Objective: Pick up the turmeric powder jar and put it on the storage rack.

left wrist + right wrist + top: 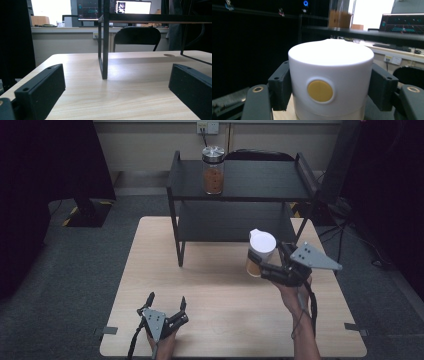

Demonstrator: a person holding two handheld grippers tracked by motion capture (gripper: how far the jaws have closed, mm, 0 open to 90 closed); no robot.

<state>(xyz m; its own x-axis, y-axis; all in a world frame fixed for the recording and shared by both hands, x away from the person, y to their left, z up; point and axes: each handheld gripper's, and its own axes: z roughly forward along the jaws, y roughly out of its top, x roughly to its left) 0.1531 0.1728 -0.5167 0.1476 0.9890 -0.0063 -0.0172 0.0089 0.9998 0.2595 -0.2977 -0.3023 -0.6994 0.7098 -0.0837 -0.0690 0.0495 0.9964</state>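
Note:
My right gripper (260, 263) is shut on a jar with a white lid (261, 251) and orange-brown contents, held in the air above the right half of the wooden table (220, 290), in front of the black shelf (240, 195). In the right gripper view the white lid (329, 75) with a yellow round spot sits between the two black pads (279, 86). A second jar (213, 170), glass with a metal lid and brown contents, stands on the shelf's top board. My left gripper (166, 301) rests low near the table's front left, open, its pads (42, 90) wide apart with nothing between them.
The two-tier black shelf stands at the table's far edge; its front left leg (105, 50) rises ahead of the left gripper. A black chair (137, 37) stands behind the table. Monitors and a desk (75, 28) line the far wall.

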